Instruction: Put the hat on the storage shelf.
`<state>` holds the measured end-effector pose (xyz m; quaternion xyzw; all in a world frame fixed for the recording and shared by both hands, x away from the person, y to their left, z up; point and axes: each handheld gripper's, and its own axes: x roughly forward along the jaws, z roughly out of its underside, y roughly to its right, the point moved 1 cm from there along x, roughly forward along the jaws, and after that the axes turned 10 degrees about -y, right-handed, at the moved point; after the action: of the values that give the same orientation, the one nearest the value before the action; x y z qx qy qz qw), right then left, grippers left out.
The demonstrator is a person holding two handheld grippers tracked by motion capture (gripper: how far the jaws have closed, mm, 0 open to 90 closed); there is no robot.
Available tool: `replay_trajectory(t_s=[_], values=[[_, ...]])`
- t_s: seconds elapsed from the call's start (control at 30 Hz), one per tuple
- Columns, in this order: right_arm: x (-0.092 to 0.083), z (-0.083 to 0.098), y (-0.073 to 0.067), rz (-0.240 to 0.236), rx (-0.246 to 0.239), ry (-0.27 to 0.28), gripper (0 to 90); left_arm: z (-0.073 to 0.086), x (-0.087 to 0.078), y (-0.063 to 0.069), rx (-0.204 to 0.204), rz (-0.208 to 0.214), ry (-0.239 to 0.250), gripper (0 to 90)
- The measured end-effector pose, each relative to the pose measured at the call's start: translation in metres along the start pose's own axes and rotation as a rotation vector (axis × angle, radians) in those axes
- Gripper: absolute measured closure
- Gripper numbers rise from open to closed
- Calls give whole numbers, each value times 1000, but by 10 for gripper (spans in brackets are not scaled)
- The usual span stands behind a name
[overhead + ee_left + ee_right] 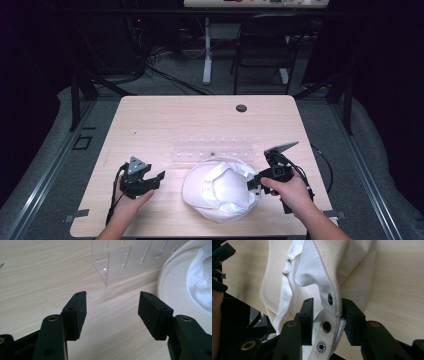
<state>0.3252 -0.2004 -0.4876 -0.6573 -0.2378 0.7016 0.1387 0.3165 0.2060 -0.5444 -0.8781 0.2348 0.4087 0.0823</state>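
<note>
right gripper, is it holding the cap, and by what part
The right gripper has the cap's snap strap between its jaws; only one pad touches it, so no firm grip yet. The left gripper holds nothing.

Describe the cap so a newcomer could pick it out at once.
On the light wooden table, look near the front edge, between the two grippers, just in front of the clear acrylic rack. The cream cap lies upside down, its white lining and snap strap showing: the only cloth thing there.

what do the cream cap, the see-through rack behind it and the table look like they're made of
Cream cap with white lining: probably woven cotton canvas, matte, with stitched seams and dark snap studs that could be metal or plastic. Transparent slotted rack: seemingly clear acrylic, glossy with bright edges. Pale table: wood-grain surface, possibly laminate, smooth and low-sheen.
</note>
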Motion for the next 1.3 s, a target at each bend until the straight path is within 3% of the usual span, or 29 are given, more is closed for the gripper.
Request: replay_trajectory(t_s=[0.13, 0.23, 0.27, 0.33, 0.6, 0.73, 1.1, 1.3], values=[[-2, -3, -4, 34, -7, -8, 746, 0, 0, 0, -3, 0, 4, 406], [-4, -5, -8, 62, -14, -10, 785, 0, 0, -1, 1, 1, 3, 406], [-3, -5, -10, 58, -3, 16, 791, 0, 0, 0, 0, 1, 3, 406], [-5, -6, -12, 71, -14, 0, 806, 0, 0, -1, 0, 2, 2, 406], [-12, -7, -20, 34, -21, -16, 818, 0, 0, -1, 2, -2, 2, 407], [-18, -8, -24, -26, -5, 3, 820, 0, 0, -1, -1, 0, 12, 407], [-35, -8, -38, -89, -19, 60, 820, 0, -1, -2, -20, 5, 12, 404], [-48, -11, -48, -123, -41, 74, 821, 0, -1, -1, -6, 4, -1, 403]])
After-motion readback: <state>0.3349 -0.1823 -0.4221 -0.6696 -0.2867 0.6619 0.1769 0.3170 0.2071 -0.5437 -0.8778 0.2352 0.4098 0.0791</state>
